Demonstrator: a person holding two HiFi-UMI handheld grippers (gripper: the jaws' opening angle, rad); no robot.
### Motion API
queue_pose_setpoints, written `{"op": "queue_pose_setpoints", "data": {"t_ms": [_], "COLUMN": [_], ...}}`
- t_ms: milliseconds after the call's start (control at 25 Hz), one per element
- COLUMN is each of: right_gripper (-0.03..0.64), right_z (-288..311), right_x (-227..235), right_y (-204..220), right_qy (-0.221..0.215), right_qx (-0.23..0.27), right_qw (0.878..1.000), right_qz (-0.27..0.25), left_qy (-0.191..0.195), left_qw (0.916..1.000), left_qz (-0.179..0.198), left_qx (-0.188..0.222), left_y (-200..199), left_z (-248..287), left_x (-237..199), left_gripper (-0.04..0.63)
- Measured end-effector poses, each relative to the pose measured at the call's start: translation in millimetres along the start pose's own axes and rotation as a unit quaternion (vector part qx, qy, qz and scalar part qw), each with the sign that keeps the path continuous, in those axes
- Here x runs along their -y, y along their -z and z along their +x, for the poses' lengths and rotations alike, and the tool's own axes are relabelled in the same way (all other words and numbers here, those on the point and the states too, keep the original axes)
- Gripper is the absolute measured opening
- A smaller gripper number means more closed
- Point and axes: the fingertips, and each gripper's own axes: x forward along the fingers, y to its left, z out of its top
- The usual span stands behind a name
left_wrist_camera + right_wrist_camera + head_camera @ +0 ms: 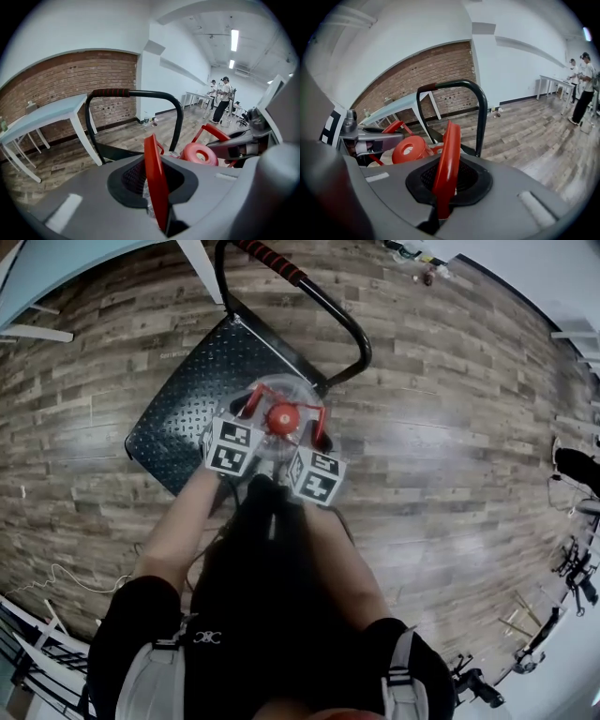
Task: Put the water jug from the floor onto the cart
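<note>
Hands held two grippers clamped on the water jug [279, 390]. The left gripper [158, 206] had its jaws drawn narrow on one red carry handle [152, 159], and the right gripper [440, 197] was pinched tight on the opposite red handle [449, 140]. The jug's red cap [282, 417] sat between them. The jug was over the near edge of the cart's black studded deck [183, 404], beside the push bar [323, 306]. Whether its base touched the deck, I couldn't tell.
</note>
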Motion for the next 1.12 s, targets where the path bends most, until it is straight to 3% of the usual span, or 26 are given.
{"op": "queue_pose_setpoints", "data": {"t_ms": [160, 400, 720, 1120], "right_gripper": [0.020, 0.029, 0.038, 0.035], "right_z": [19.4, 42.7, 58.4, 61.9], "right_x": [12.5, 26.4, 26.4, 16.1], "right_y": [16.2, 38.2, 48.2, 46.1], "right_qy": [0.034, 0.065, 0.072, 0.070], "right_qx": [-0.003, -0.014, -0.013, 0.006], "right_qw": [0.999, 0.997, 0.997, 0.997], "right_qz": [0.019, 0.024, 0.028, 0.024], "left_qy": [0.020, 0.039, 0.048, 0.051], "left_qw": [0.9994, 0.9986, 0.9976, 0.9980], "left_qz": [0.026, 0.032, 0.045, 0.037], "left_qx": [-0.008, -0.011, -0.023, 0.005], "left_y": [4.8, 17.6, 34.0, 37.1], "left_z": [27.7, 55.7, 77.7, 79.2], "left_x": [2.8, 6.0, 3.2, -7.5], "left_gripper": [0.037, 0.037, 0.038, 0.037]}}
